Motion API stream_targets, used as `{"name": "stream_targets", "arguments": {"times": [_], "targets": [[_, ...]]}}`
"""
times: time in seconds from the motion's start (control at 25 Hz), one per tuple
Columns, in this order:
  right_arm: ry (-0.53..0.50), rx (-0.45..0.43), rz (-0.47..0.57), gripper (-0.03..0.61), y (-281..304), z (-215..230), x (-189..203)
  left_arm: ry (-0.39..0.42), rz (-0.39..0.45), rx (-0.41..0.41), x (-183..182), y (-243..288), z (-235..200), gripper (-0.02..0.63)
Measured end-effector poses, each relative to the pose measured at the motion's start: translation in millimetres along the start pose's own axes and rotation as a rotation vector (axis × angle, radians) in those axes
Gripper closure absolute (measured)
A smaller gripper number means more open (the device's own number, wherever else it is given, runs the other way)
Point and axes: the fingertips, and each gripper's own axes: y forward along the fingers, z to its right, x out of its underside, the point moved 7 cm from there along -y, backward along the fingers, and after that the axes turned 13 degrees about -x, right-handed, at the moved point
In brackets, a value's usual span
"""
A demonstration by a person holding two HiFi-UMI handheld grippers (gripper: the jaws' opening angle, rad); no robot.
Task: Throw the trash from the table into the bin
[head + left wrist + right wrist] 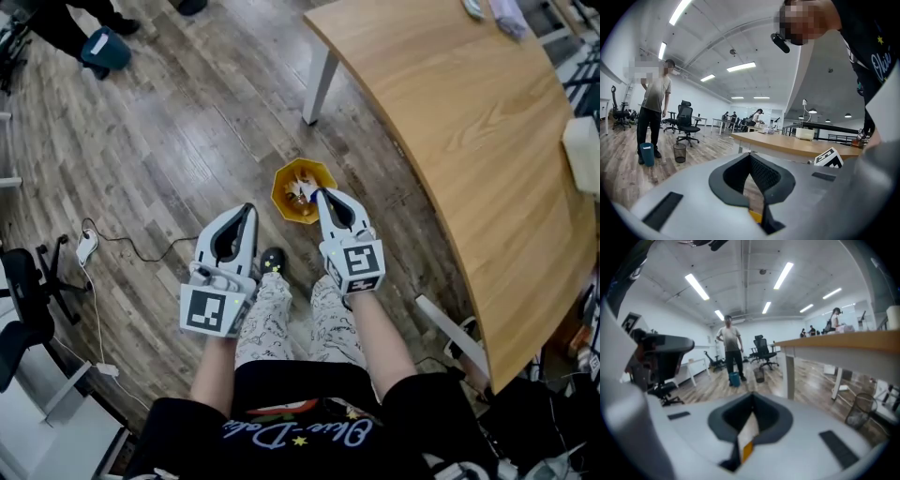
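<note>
L tool (248, 208), R tool (319, 193) pressed together, empty, by bin (292, 178); table (469, 141) edge at right.

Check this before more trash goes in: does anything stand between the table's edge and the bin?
Nothing visible does. The yellow bin stands on bare floor beside the table, mouth open upward. Only the shut right gripper overlaps it in the head view.
</note>
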Motion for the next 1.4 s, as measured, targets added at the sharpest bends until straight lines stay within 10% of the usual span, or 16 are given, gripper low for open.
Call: {"name": "stream_targets", "arguments": {"times": [0.8, 1.4], "targets": [[-0.157, -0.020, 0.155, 0.572, -96, -73, -148, 0.046, 0.120, 0.146, -118, -19, 55, 0.603], [-0.149, 0.057, 0.280, 0.572, -161, -88, -179, 0.073, 0.155, 0.246, -151, -18, 94, 0.603]]}}
